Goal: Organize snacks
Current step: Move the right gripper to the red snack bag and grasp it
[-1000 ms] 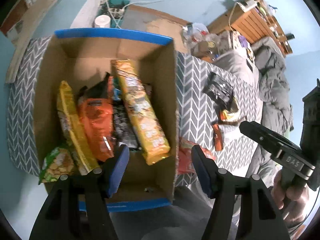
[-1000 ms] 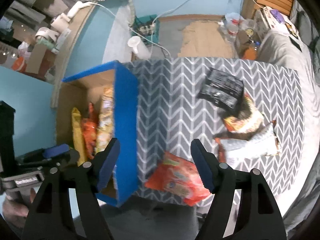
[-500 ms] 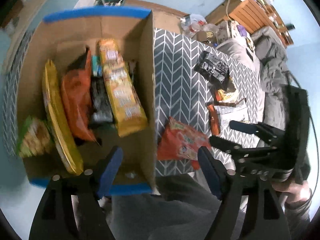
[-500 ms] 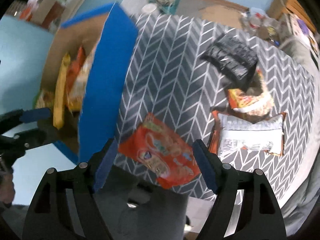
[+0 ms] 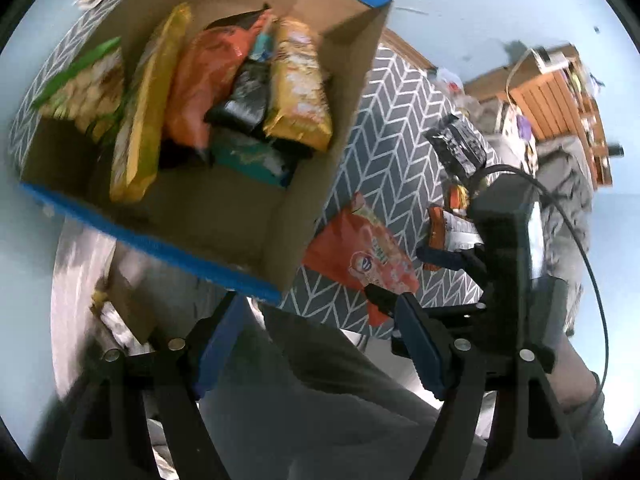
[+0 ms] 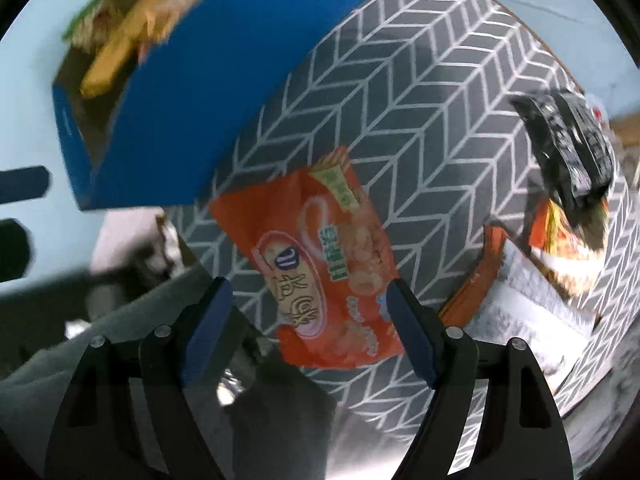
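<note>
Both grippers have swung round and dropped toward the near table edge since a second ago; the right gripper point(image 6: 308, 316) now sits low over the orange snack bag point(image 6: 320, 264), which filled far less of its view before. Left gripper point(image 5: 316, 344) has pulled back off the cardboard box point(image 5: 320, 168) and hangs over the person's lap.

Right gripper: fingers wide apart, nothing between them. Left gripper: likewise spread, empty.

Orange snack bag lies flat on the chevron tablecloth point(image 6: 420, 92), just beside the box's blue outer wall, its lower end at or just past the table edge. Its long axis runs away from the right gripper, tilted slightly leftward in that view. The near end sits between the two blue pads point(image 6: 408, 332), so the right gripper is plainly the closer one; the left is farther off and aimed elsewhere. My read: the jaws span the bag's width, so closing on the near end would serve.

Box already holds several packets, packed on edge. Still loose further along the cloth: black packet point(image 6: 568, 152), white-and-orange packet point(image 6: 532, 292).

Hard to judge: strong motion blur in both views; whether the pads touch the bag; how much of the bag overhangs.
</note>
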`<state>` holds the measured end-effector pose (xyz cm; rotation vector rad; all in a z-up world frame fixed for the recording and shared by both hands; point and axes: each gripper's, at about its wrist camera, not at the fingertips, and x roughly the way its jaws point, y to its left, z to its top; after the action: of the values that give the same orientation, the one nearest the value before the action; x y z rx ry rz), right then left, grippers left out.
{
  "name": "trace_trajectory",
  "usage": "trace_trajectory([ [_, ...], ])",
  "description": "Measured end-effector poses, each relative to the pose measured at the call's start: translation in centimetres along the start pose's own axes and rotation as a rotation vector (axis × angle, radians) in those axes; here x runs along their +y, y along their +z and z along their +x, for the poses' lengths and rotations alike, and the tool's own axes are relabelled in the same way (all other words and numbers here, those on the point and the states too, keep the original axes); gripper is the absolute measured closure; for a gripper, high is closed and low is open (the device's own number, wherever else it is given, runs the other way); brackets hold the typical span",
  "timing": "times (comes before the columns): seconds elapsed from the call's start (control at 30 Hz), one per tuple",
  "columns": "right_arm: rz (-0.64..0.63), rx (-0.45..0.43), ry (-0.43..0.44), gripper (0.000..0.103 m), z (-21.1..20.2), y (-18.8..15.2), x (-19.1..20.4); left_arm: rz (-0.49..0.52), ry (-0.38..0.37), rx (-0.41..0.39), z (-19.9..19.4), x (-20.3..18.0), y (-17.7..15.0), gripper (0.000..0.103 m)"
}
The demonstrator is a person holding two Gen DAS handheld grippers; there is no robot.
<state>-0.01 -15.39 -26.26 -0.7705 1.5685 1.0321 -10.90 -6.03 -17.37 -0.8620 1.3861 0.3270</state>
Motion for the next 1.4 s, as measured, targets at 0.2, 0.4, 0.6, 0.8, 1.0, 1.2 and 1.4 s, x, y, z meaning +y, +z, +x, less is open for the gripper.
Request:
trace_trajectory([
  [0.2,-0.034,0.036,-0.007,0.025,1.8,0.5,0.4,-0.091,-0.004,-0.041,0.3,1.1,-1.7,0.024],
  [0.4,-0.045,0.062,-0.061,0.025,4.1,1.4,0.9,-0.160,-0.021,-0.049,1.8,2.1,-3.1,0.024],
  [0.6,-0.037,0.068,-0.086,0.024,5.2,1.5,1.2,-0.189,-0.035,-0.062,3.0,3.1,-4.0,0.024],
  [0.8,0.012,0.069,-0.086,0.022,5.9,2.0,0.5,-0.211,-0.024,-0.059,5.3,4.2,-4.3,0.024],
  [1.0,-0.016,0.033,-0.147,0.041,5.9,1.5,1.3,-0.202,-0.014,-0.033,6.2,4.4,-4.5,0.024],
  [1.2,0.035,-0.017,-0.056,0.061,4.9,0.5,0.7,-0.136,-0.003,-0.053,4.4,2.8,-4.8,0.024],
  [1.4,0.071,-0.096,-0.026,0.061,2.5,-0.8,0.2,-0.037,0.006,-0.062,3.4,0.3,-4.0,0.024],
])
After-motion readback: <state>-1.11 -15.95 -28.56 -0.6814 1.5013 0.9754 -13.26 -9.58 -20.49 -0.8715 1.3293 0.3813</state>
